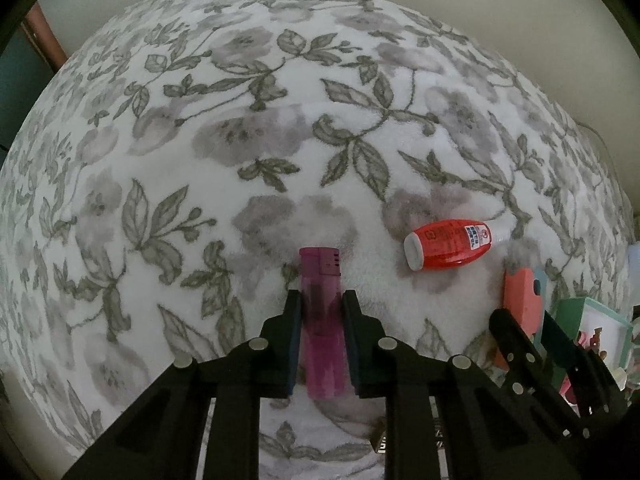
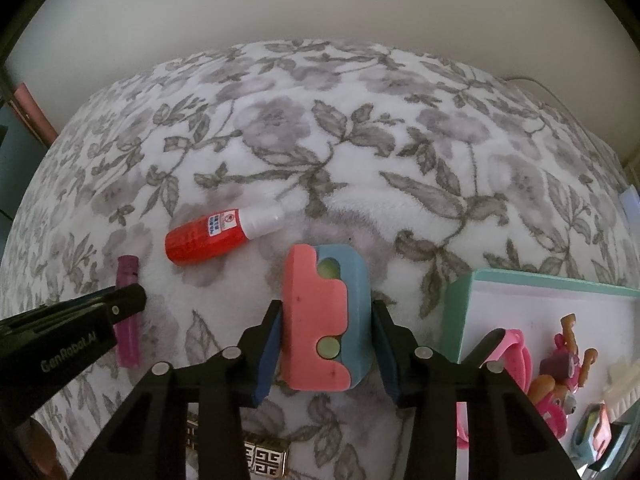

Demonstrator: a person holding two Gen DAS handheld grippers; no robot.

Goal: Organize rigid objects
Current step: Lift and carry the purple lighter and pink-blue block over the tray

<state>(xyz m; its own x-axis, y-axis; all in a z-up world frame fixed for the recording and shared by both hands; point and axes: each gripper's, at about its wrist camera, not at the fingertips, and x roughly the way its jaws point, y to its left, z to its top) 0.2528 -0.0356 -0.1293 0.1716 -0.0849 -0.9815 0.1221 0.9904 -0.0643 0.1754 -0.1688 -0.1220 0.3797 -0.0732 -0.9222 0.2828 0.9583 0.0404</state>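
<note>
On a floral blanket lies a translucent purple lighter (image 1: pixel 320 264), and my left gripper (image 1: pixel 322 294) is shut on it, one pad against each long side. The same lighter (image 2: pixel 127 276) shows at the left of the right wrist view, under the left gripper's finger (image 2: pixel 128 300). My right gripper (image 2: pixel 326 306) is shut on a pink and blue block toy (image 2: pixel 316 280) with green dots, which rests on the blanket. That block (image 1: pixel 518 292) is at the right edge of the left wrist view. A red bottle (image 1: pixel 448 244) with a white cap lies free between the two; it also shows up as the red bottle (image 2: pixel 208 240).
A teal-rimmed box (image 2: pixel 460 300) stands to the right of the block and holds several pink and brown toys (image 2: pixel 560 360). A small patterned item (image 2: pixel 264 460) lies near the bottom edge. The floral blanket (image 1: pixel 240 140) stretches far and left; a plain wall is behind.
</note>
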